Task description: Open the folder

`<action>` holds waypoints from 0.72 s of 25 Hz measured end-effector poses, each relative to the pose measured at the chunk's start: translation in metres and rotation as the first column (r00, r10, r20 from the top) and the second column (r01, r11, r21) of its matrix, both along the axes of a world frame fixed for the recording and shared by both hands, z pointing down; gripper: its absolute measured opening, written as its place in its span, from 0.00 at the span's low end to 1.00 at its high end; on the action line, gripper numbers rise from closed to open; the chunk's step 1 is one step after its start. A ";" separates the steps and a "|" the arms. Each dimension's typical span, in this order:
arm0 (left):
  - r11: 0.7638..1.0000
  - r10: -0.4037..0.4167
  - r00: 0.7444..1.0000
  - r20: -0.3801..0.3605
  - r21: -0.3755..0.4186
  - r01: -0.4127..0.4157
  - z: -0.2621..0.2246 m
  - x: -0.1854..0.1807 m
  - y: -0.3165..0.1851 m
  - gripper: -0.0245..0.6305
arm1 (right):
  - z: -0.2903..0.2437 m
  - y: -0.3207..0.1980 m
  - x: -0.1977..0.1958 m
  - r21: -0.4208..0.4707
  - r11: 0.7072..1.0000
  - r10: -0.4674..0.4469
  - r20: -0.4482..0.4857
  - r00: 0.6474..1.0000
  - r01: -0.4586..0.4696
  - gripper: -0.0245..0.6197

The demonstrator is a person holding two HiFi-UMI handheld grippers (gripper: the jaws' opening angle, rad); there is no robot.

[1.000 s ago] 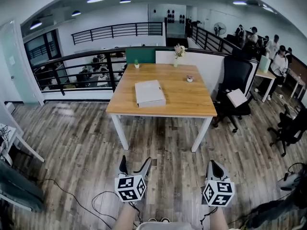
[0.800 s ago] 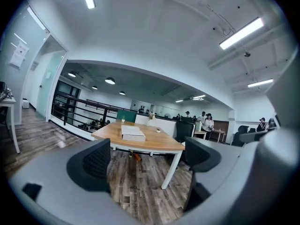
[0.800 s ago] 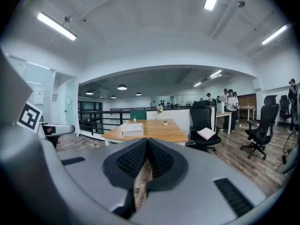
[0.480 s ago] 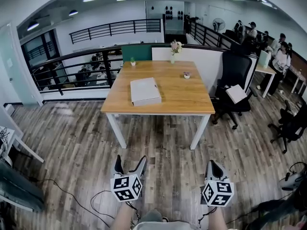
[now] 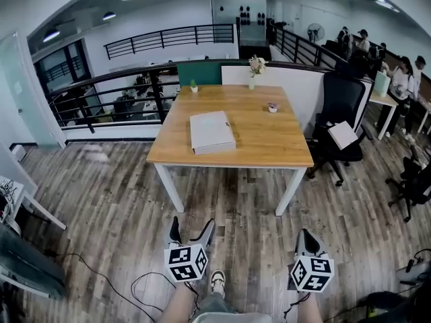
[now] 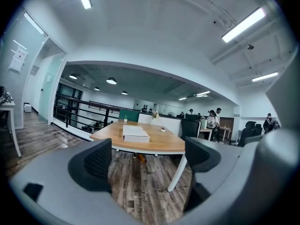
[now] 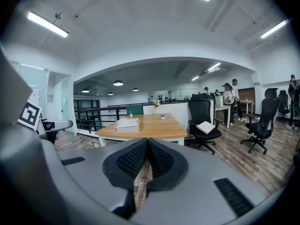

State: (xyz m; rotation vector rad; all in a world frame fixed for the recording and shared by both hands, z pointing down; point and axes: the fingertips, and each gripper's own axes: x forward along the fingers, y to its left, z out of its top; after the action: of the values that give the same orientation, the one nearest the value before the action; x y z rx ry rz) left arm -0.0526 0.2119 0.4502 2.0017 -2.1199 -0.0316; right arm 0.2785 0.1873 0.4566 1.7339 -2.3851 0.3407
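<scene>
A closed white folder [image 5: 211, 131] lies flat on the wooden table [image 5: 269, 145], near its left front part. It also shows small and far off as the folder [image 6: 135, 133] and the folder [image 7: 127, 123] in the two gripper views. My left gripper [image 5: 191, 233] hangs low over the floor, well short of the table, with its jaws open and nothing between them. My right gripper [image 5: 306, 241] hangs at the same height to the right, its black pads [image 7: 161, 162] pressed together on nothing.
A small flower vase [image 5: 254, 66], a tiny green plant [image 5: 193, 86] and a small pot [image 5: 272, 107] stand toward the table's far side. A black office chair [image 5: 339, 128] with papers sits right of the table. A railing [image 5: 108, 93] runs behind; cables [image 5: 141, 281] lie on the floor.
The head view has shifted slightly, so the table and folder sit a little further right and lower in the picture. Both grippers stay low; a shoe now shows between them.
</scene>
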 end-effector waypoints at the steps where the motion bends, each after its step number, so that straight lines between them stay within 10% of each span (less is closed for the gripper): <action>1: 1.000 0.000 1.000 0.001 -0.002 0.000 0.002 -0.005 -0.009 0.78 | 0.002 -0.010 -0.006 -0.003 1.000 -0.004 -0.001 1.000 0.004 0.04; 18: 1.000 -0.003 1.000 0.001 0.011 0.003 -0.013 -0.119 -0.190 0.78 | -0.024 -0.195 -0.121 0.033 0.999 -0.009 -0.002 1.000 0.009 0.04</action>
State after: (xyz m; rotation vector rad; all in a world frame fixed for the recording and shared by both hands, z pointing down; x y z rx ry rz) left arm -0.1720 0.0219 0.4369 2.0054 -2.1276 -0.0419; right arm 0.1578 -0.0082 0.4329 1.7357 -2.4101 0.2995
